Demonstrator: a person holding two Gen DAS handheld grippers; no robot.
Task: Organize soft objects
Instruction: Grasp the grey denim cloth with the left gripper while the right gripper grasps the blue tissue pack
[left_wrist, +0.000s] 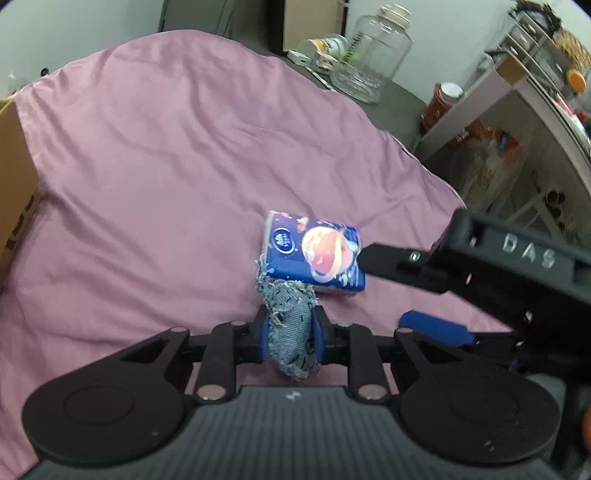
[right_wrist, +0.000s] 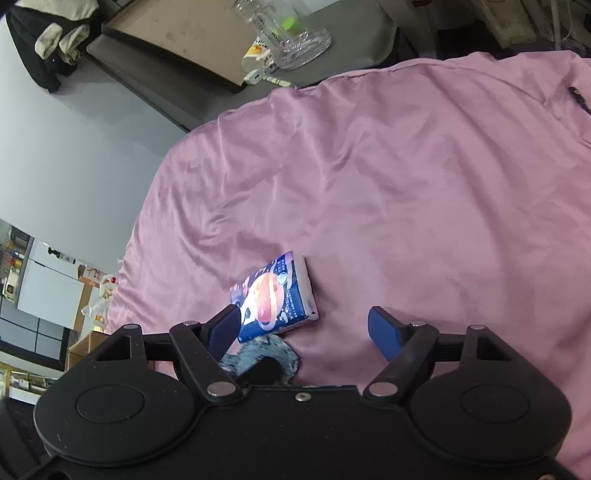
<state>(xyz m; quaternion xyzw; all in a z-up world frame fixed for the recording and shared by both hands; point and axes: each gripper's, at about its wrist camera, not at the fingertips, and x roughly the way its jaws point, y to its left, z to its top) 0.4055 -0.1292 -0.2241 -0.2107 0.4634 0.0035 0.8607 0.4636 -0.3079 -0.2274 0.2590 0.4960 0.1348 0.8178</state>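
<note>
Left wrist view: left tongs (left_wrist: 290, 332) clamped narrow on a frayed scrap of blue denim cloth (left_wrist: 291, 325), blue pads pressing both its sides, ragged upper end poking out toward the blue printed soft tissue pack (left_wrist: 316, 254). Pack flat on the wrinkled pink bedsheet (left_wrist: 166, 166), just beyond the scrap and touching or nearly touching its fringe. Right tongs (left_wrist: 384, 291) reaching in from the right, one black finger beside the pack's right edge. Cardboard box (left_wrist: 14, 177) at far left.

Right wrist view: right tongs (right_wrist: 306, 328) fairly wide and empty, left finger overlapping the pack's (right_wrist: 275, 295) near left corner, right finger well clear on bare sheet (right_wrist: 424, 184). Denim scrap (right_wrist: 258, 358) low between the fingers.

Likely step: picking up both soft items. Next: shifting the right tongs left to straddle the pack, then closing.
</note>
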